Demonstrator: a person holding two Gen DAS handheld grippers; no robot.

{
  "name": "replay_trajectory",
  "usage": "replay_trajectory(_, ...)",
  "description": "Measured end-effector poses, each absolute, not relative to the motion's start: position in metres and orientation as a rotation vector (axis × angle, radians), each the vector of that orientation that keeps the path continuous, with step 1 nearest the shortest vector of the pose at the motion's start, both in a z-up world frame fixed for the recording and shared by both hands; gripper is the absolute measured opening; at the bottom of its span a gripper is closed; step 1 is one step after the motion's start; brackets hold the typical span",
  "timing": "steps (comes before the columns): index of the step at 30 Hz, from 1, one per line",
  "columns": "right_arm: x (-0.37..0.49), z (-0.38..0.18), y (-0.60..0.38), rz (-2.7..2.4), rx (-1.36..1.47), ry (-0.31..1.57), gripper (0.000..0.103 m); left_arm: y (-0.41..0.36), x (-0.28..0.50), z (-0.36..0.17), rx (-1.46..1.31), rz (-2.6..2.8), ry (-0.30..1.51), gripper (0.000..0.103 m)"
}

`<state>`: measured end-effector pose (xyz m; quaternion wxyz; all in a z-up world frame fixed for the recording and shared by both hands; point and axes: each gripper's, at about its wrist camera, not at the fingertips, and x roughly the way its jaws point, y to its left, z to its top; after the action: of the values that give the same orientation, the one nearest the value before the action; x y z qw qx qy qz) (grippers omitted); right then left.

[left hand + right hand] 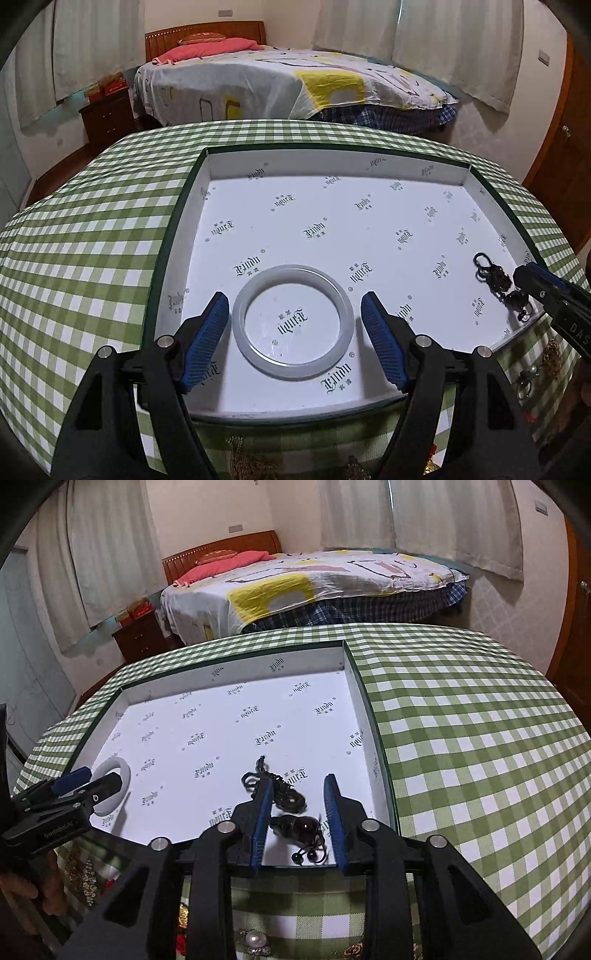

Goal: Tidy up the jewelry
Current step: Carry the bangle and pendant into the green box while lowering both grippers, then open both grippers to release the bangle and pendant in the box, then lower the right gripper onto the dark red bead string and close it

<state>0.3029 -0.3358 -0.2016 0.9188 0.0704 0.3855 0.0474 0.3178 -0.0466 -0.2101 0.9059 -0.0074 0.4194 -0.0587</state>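
Note:
A shallow white box (332, 162) with printed logos lies on the green checked tablecloth. A pale jade bangle (293, 321) lies flat inside it near the front. My left gripper (295, 306) is open, its blue pads either side of the bangle without touching. A dark beaded cord bracelet (291, 812) lies in the box's front right corner; it also shows in the left wrist view (498, 282). My right gripper (299, 786) is open, its pads astride the bracelet. The bangle (112, 775) and left gripper (79, 786) show at the left of the right wrist view.
Loose jewelry lies on the cloth in front of the box: gold chains (243, 459), a pearl brooch (255, 939), small rings (526, 378). A bed (280, 85) and a dark nightstand (107, 116) stand beyond the table. The tablecloth (480, 738) stretches right of the box.

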Motion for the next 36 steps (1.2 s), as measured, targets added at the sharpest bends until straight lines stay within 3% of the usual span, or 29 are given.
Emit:
replay_trajectory(11, 0.253, -0.181, -0.324, 0.100, 0.126, 0.740, 0.038, -0.028, 0.265, -0.181, -0.013, -0.087, 0.804, 0.074)
replay_trajectory(36, 0.172, -0.184, -0.252, 0.167, 0.038, 0.778, 0.038, 0.057, 0.156, -0.182, 0.003, 0.034, 0.875, 0.074)
